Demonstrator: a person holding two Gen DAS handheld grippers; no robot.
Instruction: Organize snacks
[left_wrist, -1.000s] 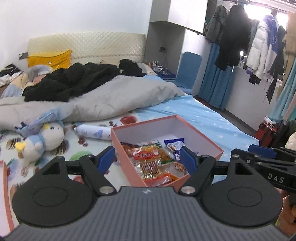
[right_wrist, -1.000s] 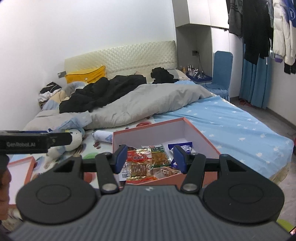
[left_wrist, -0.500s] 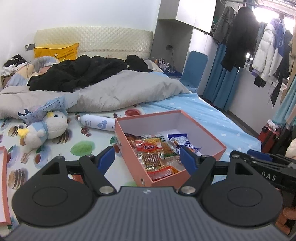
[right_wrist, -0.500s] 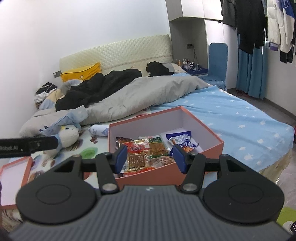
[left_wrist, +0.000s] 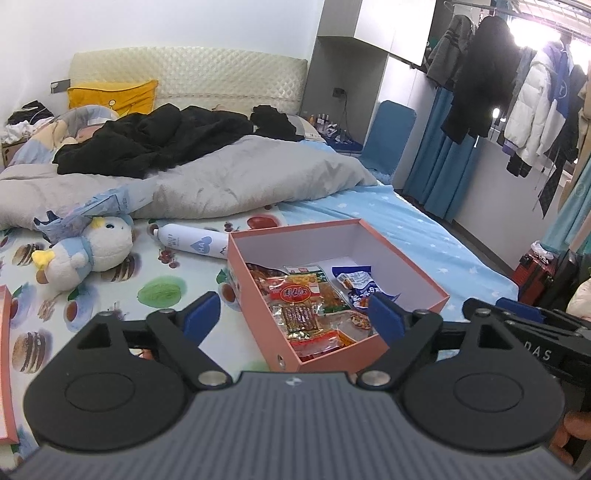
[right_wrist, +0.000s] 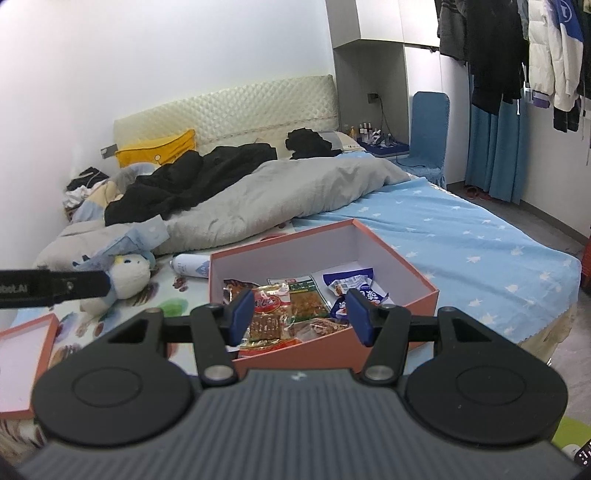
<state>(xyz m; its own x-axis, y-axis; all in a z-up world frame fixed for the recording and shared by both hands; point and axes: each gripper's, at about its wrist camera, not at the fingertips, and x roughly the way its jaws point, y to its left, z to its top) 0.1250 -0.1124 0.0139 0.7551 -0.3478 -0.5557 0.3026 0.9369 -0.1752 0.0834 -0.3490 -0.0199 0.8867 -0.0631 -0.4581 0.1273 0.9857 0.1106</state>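
At the near edge of the bed, the left tool hangs with its blue-padded fingers spread wide and nothing between them, and the right tool is likewise spread and empty. Both face the open salmon-pink cardboard box resting on the fruit-printed bedsheet. Inside the box, toward its near side, lie the plastic-wrapped snack packets, with a blue-and-white snack packet beside them. A salmon-pink flat box lid lies to the left, apart from the box. Just behind the box lies a white cylindrical bottle on its side, and left of it a white-and-blue plush toy. Farther back, a rumpled grey duvet spreads across the bed under black clothes.
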